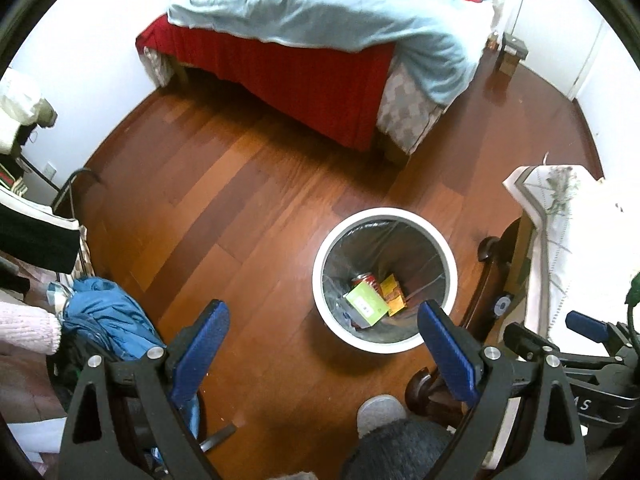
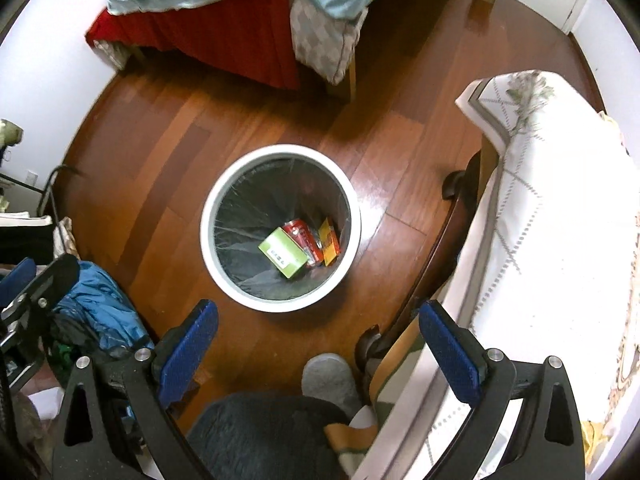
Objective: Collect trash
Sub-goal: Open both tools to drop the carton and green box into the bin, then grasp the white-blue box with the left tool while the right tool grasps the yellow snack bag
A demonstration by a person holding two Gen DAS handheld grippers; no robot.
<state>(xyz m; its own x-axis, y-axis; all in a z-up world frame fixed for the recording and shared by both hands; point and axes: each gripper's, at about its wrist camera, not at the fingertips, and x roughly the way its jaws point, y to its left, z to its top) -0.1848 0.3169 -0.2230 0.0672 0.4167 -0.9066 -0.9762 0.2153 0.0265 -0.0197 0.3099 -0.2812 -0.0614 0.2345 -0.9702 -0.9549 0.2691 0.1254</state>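
Gripper (image 2: 320, 344) spread empty; bin (image 2: 224, 276) holds boxes, can.

the bin (image 2: 224, 280) is white with a dark grey liner; in it lie a green box (image 2: 284, 255), a red can (image 2: 305, 240) and an orange-yellow packet (image 2: 330, 246). the floor (image 2: 160, 160) is reddish-brown wood. the bed (image 1: 288, 76) has a red skirt under a pale blue blanket (image 1: 320, 4). the gripper pads (image 2: 188, 356) are blue.
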